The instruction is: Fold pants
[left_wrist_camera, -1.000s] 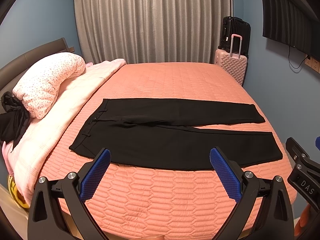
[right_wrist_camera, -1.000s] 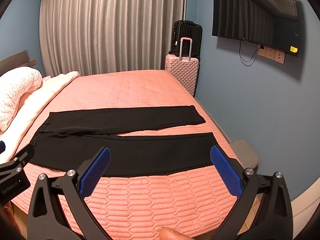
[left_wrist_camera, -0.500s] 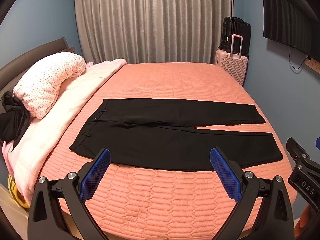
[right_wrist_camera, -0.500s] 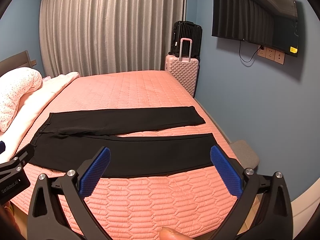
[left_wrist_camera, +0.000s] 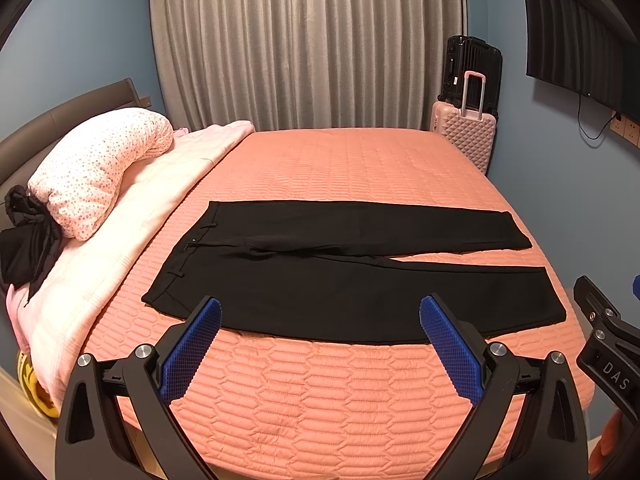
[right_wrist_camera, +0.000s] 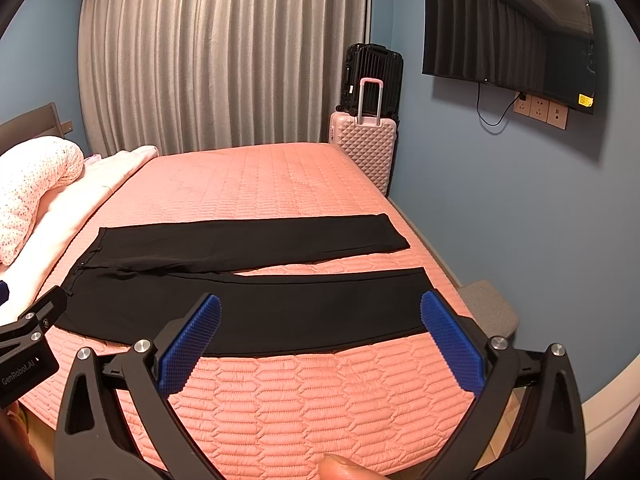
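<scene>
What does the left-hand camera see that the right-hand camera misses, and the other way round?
Only the left wrist view shows the dark clothing bunched beside the dotted pillow and something yellow low at the bed's edge. Only the right wrist view shows the whole wall TV, the wall sockets and a grey stool past the bed's corner. Both show the black pants spread flat on the pink bedspread, the curtains, two suitcases, and each open gripper, left gripper, right gripper.
</scene>
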`<state>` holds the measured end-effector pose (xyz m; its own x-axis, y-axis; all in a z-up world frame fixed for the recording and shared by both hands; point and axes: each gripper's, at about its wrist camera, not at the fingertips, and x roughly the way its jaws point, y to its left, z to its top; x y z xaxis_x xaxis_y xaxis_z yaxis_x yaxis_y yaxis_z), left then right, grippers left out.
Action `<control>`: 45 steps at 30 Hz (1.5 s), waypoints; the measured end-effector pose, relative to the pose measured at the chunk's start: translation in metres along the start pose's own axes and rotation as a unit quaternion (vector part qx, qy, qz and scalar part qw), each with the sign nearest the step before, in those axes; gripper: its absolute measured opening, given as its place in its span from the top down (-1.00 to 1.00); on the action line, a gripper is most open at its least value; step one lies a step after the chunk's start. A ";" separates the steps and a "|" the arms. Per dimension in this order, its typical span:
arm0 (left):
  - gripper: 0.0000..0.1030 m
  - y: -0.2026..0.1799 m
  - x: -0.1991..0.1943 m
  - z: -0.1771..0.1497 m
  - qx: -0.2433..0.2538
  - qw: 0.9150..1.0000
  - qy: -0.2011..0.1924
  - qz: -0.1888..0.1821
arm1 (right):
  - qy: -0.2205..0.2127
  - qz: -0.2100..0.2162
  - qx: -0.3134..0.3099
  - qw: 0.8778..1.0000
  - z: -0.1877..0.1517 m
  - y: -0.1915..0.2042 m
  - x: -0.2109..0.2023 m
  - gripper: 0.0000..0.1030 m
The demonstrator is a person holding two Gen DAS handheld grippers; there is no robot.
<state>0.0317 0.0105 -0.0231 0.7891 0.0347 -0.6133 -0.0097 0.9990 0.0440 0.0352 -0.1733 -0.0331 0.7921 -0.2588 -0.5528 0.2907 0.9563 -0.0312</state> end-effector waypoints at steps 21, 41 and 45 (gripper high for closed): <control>-0.90 0.002 0.002 0.000 0.003 1.000 0.000 0.006 | 0.005 -0.003 0.001 1.000 0.004 0.000 0.000 -0.91; -0.90 0.014 0.012 0.003 -0.006 1.000 0.018 0.021 | 0.005 -0.003 -0.006 1.000 0.005 0.007 0.006 -0.91; -0.90 0.014 0.017 0.003 -0.006 0.999 0.024 0.023 | 0.008 -0.003 -0.005 1.000 0.003 0.008 0.007 -0.91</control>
<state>0.0471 0.0251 -0.0302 0.7569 0.0819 -0.6484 -0.0534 0.9965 0.0636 0.0445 -0.1680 -0.0342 0.7818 -0.2626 -0.5655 0.2904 0.9560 -0.0425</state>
